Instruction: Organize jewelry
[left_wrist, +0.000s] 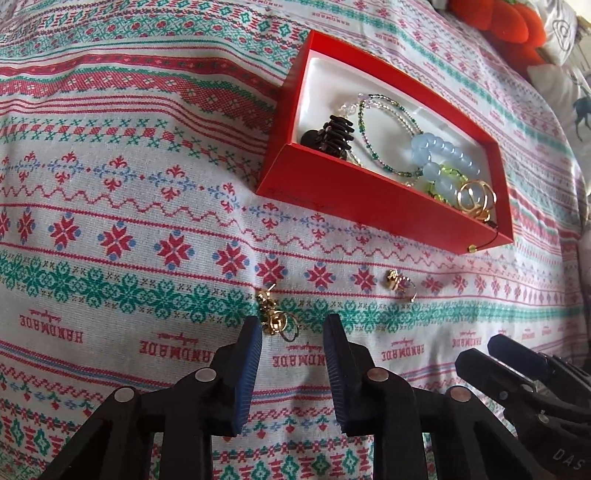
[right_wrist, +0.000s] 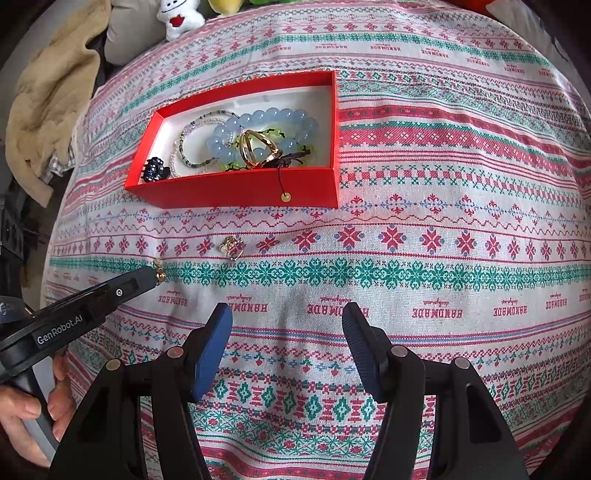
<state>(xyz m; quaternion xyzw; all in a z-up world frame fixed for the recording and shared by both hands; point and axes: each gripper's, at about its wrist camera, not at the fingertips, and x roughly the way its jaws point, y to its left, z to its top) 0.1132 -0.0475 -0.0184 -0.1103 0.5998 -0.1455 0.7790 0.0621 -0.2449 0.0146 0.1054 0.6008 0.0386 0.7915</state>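
My left gripper (left_wrist: 291, 325) is down at the patterned cloth (left_wrist: 129, 221) with its jaws part-way apart, and a small gold earring (left_wrist: 271, 314) lies at the tip of the left-hand pad, at about ten o'clock from the midpoint between the fingertips. In the left wrist view the pads do not press on it, and nothing is held yet. The earring's long axis runs roughly twelve to six, with its post at the far end, so a squeeze would cross it broadside. I judge the gripper must shift a little toward nine o'clock to centre the piece before closing.

A second gold earring (left_wrist: 400, 284) lies on the cloth at about one o'clock from the left gripper, apart from the first. In the right wrist view it sits at eleven o'clock from my right gripper (right_wrist: 287, 319), which hangs over bare cloth with its jaws wide and empty. The left hand is plainly the nearer one to the first earring; the second lies between the two tools.

The red box (left_wrist: 369, 206) lies farther off at one o'clock, already holding a blue bead bracelet (left_wrist: 439, 151), thin beaded strands, a dark hair claw (left_wrist: 332, 138) and a gold ring (left_wrist: 474, 197). Its near wall stands between the earrings and the white lining, so a carried piece must be lifted over it. A thin dark cord with a bead hangs over that wall.
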